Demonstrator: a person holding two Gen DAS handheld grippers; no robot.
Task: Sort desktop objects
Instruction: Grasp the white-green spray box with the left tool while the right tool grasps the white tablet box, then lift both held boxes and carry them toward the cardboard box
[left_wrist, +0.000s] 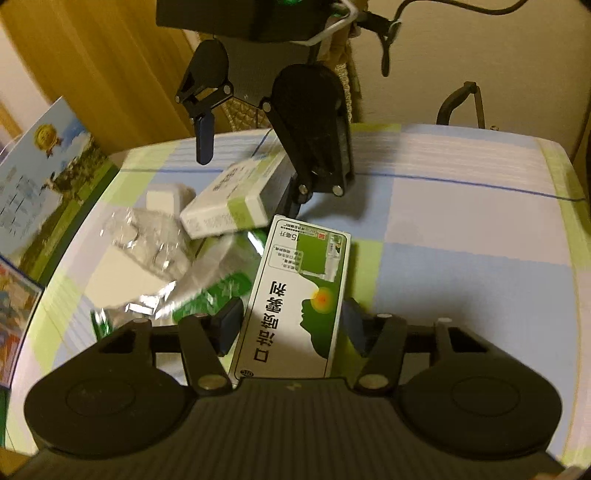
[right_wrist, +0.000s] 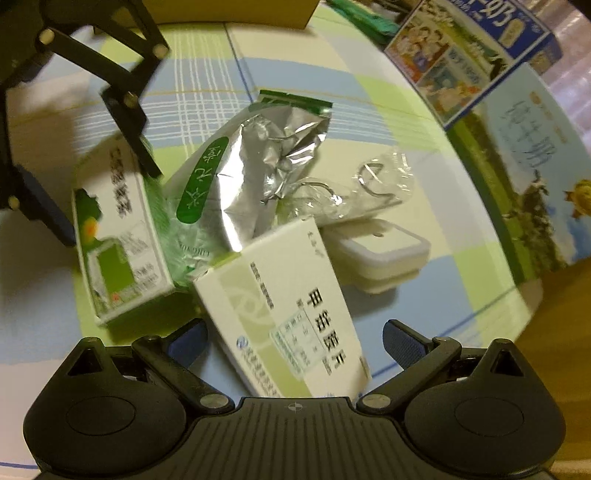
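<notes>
A green and white medicine box (left_wrist: 295, 295) lies lengthwise between the fingers of my left gripper (left_wrist: 291, 325), whose blue pads press both its long sides. The right wrist view shows the same box (right_wrist: 118, 236) with the left gripper (right_wrist: 103, 195) astride it. A white and pale green pill box (right_wrist: 288, 314) rests tilted on the pile. My right gripper (right_wrist: 295, 341) stands open around it with a gap on each side. In the left wrist view this white box (left_wrist: 232, 195) sits under the right gripper (left_wrist: 251, 177).
A crumpled foil pouch (right_wrist: 258, 162) with a green label, a clear bag of metal hooks (right_wrist: 362, 184) and a small white case (right_wrist: 384, 251) are heaped on the checked tablecloth (left_wrist: 461, 240). Printed milk cartons (right_wrist: 469, 55) (right_wrist: 535, 166) line one table edge.
</notes>
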